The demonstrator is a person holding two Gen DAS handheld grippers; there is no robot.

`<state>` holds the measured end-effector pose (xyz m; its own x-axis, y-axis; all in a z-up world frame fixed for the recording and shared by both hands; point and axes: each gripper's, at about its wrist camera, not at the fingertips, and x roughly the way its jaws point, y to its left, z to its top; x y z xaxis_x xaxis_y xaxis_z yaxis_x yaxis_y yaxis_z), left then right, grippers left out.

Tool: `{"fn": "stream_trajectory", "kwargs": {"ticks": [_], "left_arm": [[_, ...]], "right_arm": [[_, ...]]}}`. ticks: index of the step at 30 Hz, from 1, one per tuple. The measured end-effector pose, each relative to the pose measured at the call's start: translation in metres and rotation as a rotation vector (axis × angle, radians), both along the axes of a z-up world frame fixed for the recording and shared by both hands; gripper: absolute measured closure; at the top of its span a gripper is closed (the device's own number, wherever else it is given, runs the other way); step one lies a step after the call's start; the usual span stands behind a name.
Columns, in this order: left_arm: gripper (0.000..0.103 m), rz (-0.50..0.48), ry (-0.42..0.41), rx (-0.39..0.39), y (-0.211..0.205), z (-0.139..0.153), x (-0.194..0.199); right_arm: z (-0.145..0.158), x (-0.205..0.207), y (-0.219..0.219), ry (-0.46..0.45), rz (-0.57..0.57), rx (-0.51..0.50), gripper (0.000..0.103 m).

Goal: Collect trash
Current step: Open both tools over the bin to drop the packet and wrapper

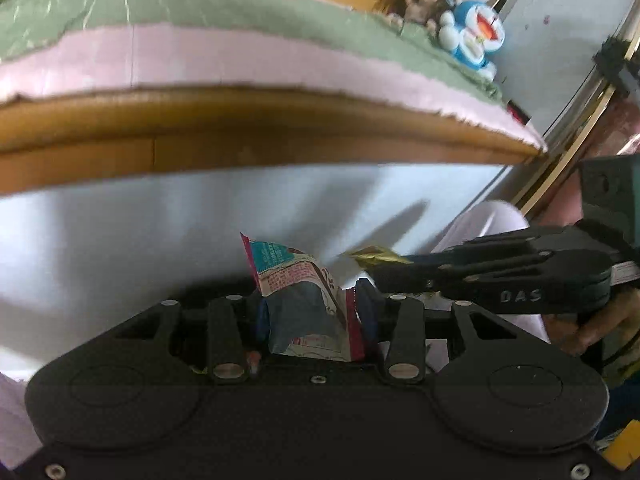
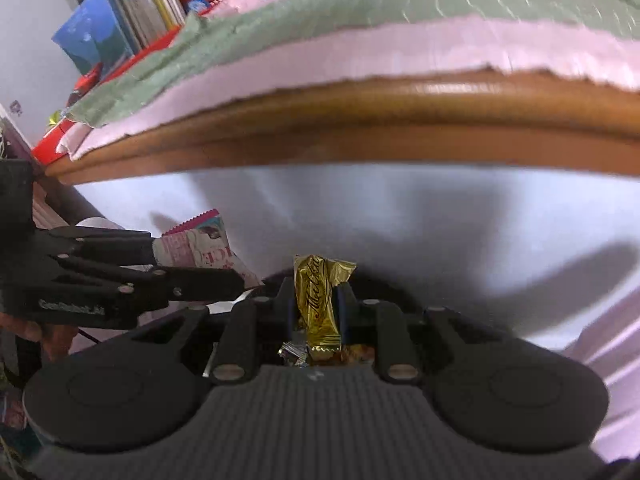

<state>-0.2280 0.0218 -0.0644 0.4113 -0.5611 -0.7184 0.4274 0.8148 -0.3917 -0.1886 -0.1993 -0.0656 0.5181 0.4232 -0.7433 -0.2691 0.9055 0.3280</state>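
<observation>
books [image 2: 120,32]: upper left of the right wrist view, a row of spines standing behind the table's far edge.
table [image 2: 400,120]: wooden rim curving across the upper middle of both views, a green and pink cloth [image 1: 200,12] lying on top.
left gripper [image 1: 316,312]: bottom centre of the left wrist view; its jaws pinch a crumpled printed wrapper between the blue pads.
printed wrapper [image 1: 300,280]: red, teal and white, sticking up out of the left jaws, in front of a pale surface below the table rim. in the right wrist view it shows at the left middle [image 2: 196,248], at the tip of the left gripper's fingers.
gold wrapper [image 2: 320,300]: centre of the right wrist view, upright, with dark script on it.
right gripper [image 2: 316,312]: bottom centre of its own view; jaws pressed tight on the gold wrapper. in the left wrist view it reaches in from the right edge, the gold tip [image 1: 372,256] showing at its end.
scraps below the right jaws: perhaps foil and crumbs, too blurred to tell.
plush toys [image 1: 472,32]: upper right of the left wrist view, a blue and white one beside a brown one, on the cloth.
</observation>
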Motion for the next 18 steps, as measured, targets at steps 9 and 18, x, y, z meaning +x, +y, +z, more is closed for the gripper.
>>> {"fn": "stream_trajectory", "kwargs": {"ticks": [9, 18], "left_arm": [[0.061, -0.047, 0.013, 0.132, -0.012, -0.026, 0.002], [0.047, -0.03, 0.05, 0.171, -0.021, -0.041, 0.009]], "right_arm": [[-0.015, -0.001, 0.008, 0.036, -0.034, -0.026, 0.078], [-0.015, 0.005, 0.014, 0.042, -0.02, -0.04, 0.078]]}}
